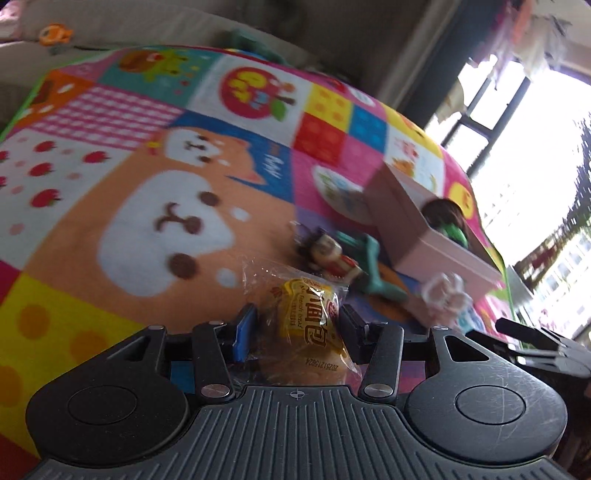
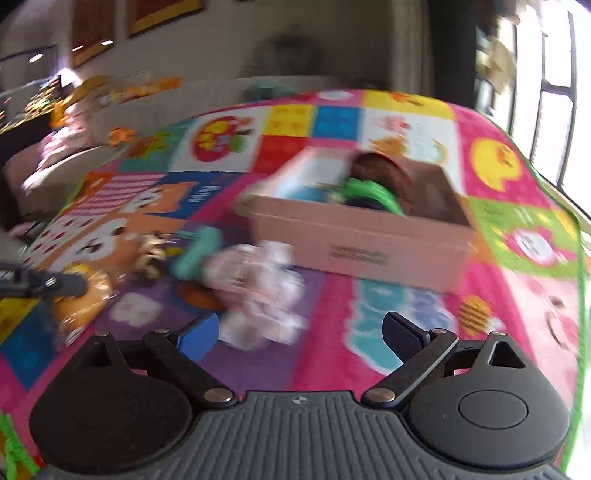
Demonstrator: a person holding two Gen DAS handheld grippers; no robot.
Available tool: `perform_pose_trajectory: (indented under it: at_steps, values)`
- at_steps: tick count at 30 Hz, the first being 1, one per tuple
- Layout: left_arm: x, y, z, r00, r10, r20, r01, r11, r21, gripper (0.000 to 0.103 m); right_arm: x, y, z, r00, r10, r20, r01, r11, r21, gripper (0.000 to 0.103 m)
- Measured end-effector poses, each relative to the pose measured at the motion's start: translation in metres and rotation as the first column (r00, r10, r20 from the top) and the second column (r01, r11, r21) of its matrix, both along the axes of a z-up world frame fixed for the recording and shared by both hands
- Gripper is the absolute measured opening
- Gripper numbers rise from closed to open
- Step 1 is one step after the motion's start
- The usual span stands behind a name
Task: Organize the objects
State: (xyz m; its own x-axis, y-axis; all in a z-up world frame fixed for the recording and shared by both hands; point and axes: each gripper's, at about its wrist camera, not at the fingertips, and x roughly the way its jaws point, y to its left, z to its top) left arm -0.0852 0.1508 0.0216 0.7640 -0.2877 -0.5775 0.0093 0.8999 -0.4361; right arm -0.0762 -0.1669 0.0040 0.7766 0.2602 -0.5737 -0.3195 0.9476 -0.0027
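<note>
My left gripper (image 1: 297, 328) is shut on a wrapped bread bun (image 1: 308, 325) in clear plastic with a yellow label, held just above the colourful play mat (image 1: 110, 206). The bun also shows in the right wrist view (image 2: 83, 295), held by the left gripper's fingers (image 2: 55, 282). My right gripper (image 2: 299, 332) is open and empty, just behind a white crumpled packet (image 2: 262, 291). A pink cardboard box (image 2: 354, 240) stands on the mat beyond, with a green and brown object (image 2: 373, 188) inside. A small doll figure (image 1: 332, 254) and a teal toy (image 1: 373, 269) lie near the box.
The box also shows in the left wrist view (image 1: 413, 225), right of the doll. The white packet (image 1: 443, 295) lies at its near corner. A sofa (image 1: 110, 22) stands behind the mat. Windows (image 2: 554, 92) are at the right. The right wrist view is blurred.
</note>
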Motion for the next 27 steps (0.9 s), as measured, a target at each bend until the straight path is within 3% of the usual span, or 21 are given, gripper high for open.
perform_pose_trajectory:
  at_steps: [2, 4, 7, 14, 15, 18, 27]
  values:
    - [0.000, 0.012, 0.000, 0.999, 0.038, 0.005, -0.038, 0.999, -0.001, 0.053, 0.001, 0.028, 0.005, 0.997, 0.080, 0.018, -0.079, 0.996, -0.027, 0.093]
    - [-0.002, 0.022, -0.001, 0.998, 0.059, 0.010, -0.059, 0.998, -0.010, 0.053, 0.006, 0.056, 0.008, 0.988, 0.150, 0.020, -0.149, 0.988, -0.048, 0.080]
    - [-0.005, 0.030, -0.003, 0.998, 0.063, 0.017, -0.062, 0.997, -0.038, 0.053, 0.018, 0.096, 0.009, 0.973, 0.230, 0.020, -0.227, 0.969, -0.097, 0.067]
    - [-0.009, 0.031, -0.006, 0.998, 0.055, 0.036, -0.053, 0.997, -0.048, 0.053, 0.060, 0.154, -0.009, 0.964, 0.265, -0.026, -0.265, 0.945, -0.191, 0.058]
    - [-0.009, 0.032, -0.007, 0.998, 0.054, 0.037, -0.052, 0.997, -0.053, 0.053, 0.062, 0.157, -0.010, 0.963, 0.270, -0.022, -0.269, 0.942, -0.200, 0.056]
    - [-0.009, 0.032, -0.008, 0.998, 0.052, 0.038, -0.050, 0.997, -0.057, 0.053, 0.064, 0.161, -0.010, 0.951, 0.298, -0.075, -0.308, 0.930, -0.202, 0.030]
    - [-0.010, 0.024, -0.004, 0.998, 0.054, 0.029, -0.054, 0.998, -0.022, 0.053, 0.004, 0.096, 0.019, 0.945, 0.318, -0.082, -0.326, 0.938, -0.116, 0.029]
